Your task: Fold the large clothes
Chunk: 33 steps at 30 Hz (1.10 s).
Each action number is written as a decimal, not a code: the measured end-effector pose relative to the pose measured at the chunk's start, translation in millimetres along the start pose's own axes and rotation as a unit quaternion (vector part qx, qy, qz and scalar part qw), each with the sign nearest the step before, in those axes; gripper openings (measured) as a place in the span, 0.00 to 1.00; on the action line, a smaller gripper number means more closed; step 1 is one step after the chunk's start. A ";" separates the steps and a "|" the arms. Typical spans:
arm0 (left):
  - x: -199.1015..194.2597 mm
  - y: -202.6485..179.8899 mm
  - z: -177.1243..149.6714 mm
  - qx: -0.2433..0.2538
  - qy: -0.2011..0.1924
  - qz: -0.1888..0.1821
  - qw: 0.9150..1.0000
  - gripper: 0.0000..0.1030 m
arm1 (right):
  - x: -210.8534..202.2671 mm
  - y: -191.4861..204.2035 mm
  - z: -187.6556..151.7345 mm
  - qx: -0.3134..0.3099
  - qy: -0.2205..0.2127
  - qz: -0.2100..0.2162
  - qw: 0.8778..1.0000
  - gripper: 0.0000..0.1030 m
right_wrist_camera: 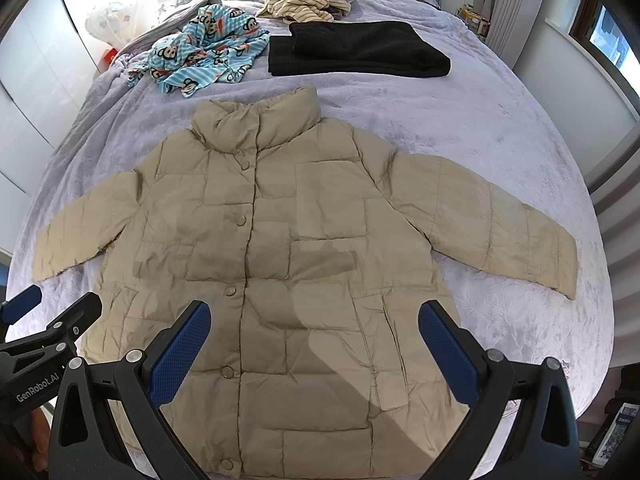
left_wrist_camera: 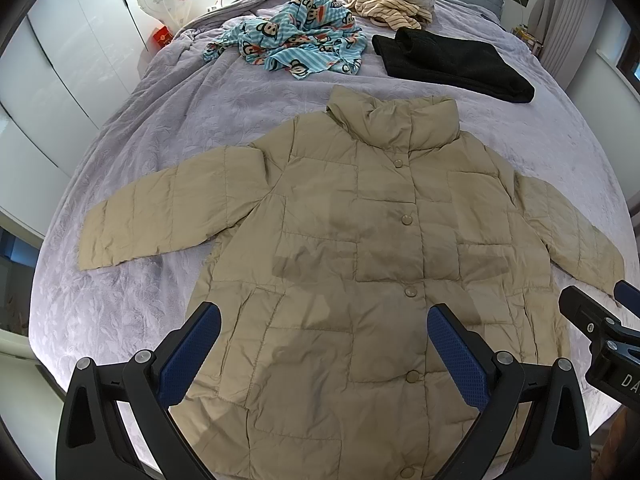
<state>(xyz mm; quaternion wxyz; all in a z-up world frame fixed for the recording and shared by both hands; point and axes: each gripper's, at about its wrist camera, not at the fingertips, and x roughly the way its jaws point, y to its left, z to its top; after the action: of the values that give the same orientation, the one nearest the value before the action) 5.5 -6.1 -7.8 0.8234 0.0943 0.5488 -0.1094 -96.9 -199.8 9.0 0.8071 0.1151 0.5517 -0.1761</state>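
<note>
Now both claws hover wide apart, gripping nothing: left claw [left_wrist_camera: 324,354], right claw [right_wrist_camera: 314,350]. Just ahead, below them, the tan jacket [left_wrist_camera: 360,248] lies flat, buttoned, on the bed [left_wrist_camera: 160,128].

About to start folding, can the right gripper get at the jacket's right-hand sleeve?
Probably yes: the right gripper is open above the jacket, and the sleeve lies flat and uncovered.

I see the jacket [left_wrist_camera: 352,264] flat on the bed [left_wrist_camera: 168,128], collar away from me. Behind it: patterned cloth [left_wrist_camera: 292,40] left, folded dark garment [left_wrist_camera: 452,64] right, striped pile [left_wrist_camera: 384,4] beyond.
</note>
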 end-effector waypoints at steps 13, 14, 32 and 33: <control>-0.1 0.6 0.2 0.000 0.000 0.000 1.000 1.00 | 0.2 0.4 0.2 0.000 -0.001 0.001 1.000 1.00; 0.0 1.3 -0.2 0.000 0.000 0.000 1.000 1.00 | 0.3 0.6 0.9 0.000 -0.001 0.001 1.000 1.00; 0.0 1.3 -0.2 0.000 0.000 0.000 1.000 1.00 | 0.5 2.4 2.9 0.000 -0.001 0.002 1.000 1.00; 0.2 2.0 -0.7 0.000 0.000 0.000 1.000 1.00 | 0.5 1.4 1.8 0.000 -0.001 0.003 1.000 1.00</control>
<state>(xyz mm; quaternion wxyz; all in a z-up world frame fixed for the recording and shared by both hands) 5.4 -4.0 -8.2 0.8233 0.0946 0.5489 -0.1092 -94.7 -199.3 9.2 0.8081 0.1166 0.5507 -0.1738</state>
